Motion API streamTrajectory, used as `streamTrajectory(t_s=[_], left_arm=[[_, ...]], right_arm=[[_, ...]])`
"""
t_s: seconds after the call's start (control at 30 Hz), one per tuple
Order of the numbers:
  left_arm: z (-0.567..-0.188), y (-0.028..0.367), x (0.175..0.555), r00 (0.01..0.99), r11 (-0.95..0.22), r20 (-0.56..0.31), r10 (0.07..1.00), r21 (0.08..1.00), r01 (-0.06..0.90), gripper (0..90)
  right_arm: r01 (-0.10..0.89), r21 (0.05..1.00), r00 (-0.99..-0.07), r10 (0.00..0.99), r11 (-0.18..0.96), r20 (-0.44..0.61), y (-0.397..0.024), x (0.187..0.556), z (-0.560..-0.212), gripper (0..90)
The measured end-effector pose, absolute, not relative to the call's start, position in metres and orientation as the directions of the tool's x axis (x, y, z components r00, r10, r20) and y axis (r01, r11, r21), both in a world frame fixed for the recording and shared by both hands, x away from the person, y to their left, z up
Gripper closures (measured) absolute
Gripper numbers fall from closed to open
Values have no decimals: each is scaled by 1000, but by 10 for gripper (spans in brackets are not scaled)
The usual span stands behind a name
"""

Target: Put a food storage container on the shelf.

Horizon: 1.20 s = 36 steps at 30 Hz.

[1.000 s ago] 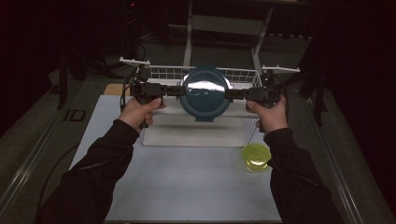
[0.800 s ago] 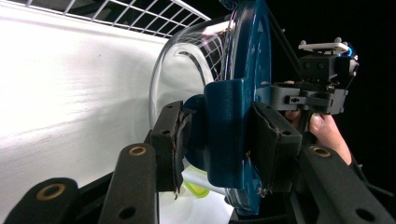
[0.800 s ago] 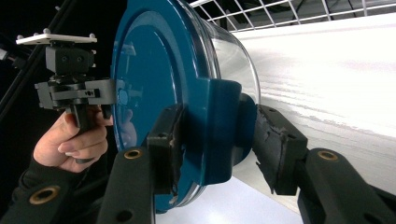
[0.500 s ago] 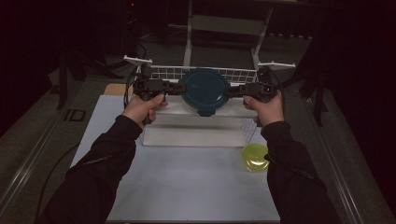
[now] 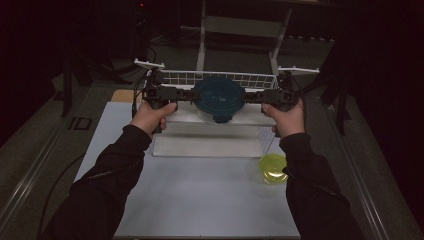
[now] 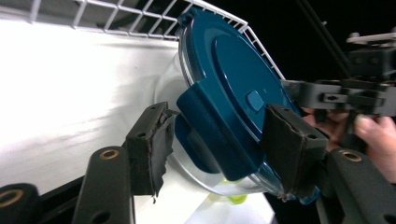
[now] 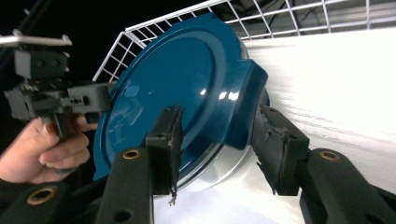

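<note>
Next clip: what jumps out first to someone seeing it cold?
A round container with a dark blue lid sits mid-frame at the white wire basket, flanked by the left tool and right tool. The left tool's jaws have just been opening, with the lid's clip between them. A small yellow-green bowl sits alone on the white table, near right.

The round container's lid [image 7: 187,88] is glossy dark-blue plastic, smooth enough to throw highlights, over a clear glass-like bowl [image 6: 219,179]. The basket [image 5: 220,80] is thin white-coated wire. Both grippers' jaws carry matt black pads, rough and frayed at the edges. The tabletop [image 5: 200,195] looks matt white; the small cup [image 5: 273,168] is translucent yellow-green plastic.
</note>
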<state>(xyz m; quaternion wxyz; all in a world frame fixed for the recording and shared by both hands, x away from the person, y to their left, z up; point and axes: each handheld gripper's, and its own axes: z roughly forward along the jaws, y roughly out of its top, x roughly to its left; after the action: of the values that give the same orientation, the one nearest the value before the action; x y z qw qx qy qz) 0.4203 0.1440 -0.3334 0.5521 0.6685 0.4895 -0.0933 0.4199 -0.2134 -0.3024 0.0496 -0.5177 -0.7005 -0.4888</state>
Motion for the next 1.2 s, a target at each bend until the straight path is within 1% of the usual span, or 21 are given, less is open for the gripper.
streamTrajectory(t_s=[0.03,0.2,0.37,0.47,0.53,0.57,0.67,0.7,0.73,0.77,0.83,0.9,1.0,1.2], left_arm=[[-333,146,419,500,95,-660,561,651,753,397],[-329,153,407,517,109,-624,586,693,713,397],[-324,151,390,568,60,-532,628,761,646,384],[-322,151,381,606,39,-501,618,790,612,374],[-321,151,375,614,23,-465,637,808,588,374],[-321,151,373,620,25,-462,634,813,581,374],[-321,151,369,624,17,-450,639,819,573,373],[-323,151,363,635,2,-428,643,830,557,373],[-324,150,360,642,2,-424,639,836,549,371],[-324,150,357,648,-2,-416,638,841,541,357],[-325,151,350,663,-3,-390,638,860,510,345],[-325,152,344,681,-12,-368,633,875,484,304],[-326,153,335,692,-21,-340,636,889,457,302],[-333,155,321,703,-30,-306,642,906,422,225]], right_arm=[[764,646,-470,684,-1,557,-213,417,-300,512],[735,677,-513,669,18,538,-215,401,-294,510],[713,700,-545,658,37,520,-215,385,-297,520],[698,714,-564,654,52,504,-214,376,-301,527],[685,725,-580,649,62,493,-214,370,-302,539],[674,735,-596,645,77,479,-212,365,-302,541],[650,752,-624,638,104,451,-208,355,-301,582],[642,758,-635,633,114,442,-206,350,-301,614],[637,761,-643,629,122,437,-204,348,-301,665],[629,766,-653,625,134,427,-202,344,-301,682],[619,770,-667,620,153,412,-198,339,-301,757],[612,774,-677,613,163,406,-193,334,-302,810],[610,772,-688,604,180,403,-186,330,-305,897],[620,759,-694,591,199,411,-176,330,-313,899]])
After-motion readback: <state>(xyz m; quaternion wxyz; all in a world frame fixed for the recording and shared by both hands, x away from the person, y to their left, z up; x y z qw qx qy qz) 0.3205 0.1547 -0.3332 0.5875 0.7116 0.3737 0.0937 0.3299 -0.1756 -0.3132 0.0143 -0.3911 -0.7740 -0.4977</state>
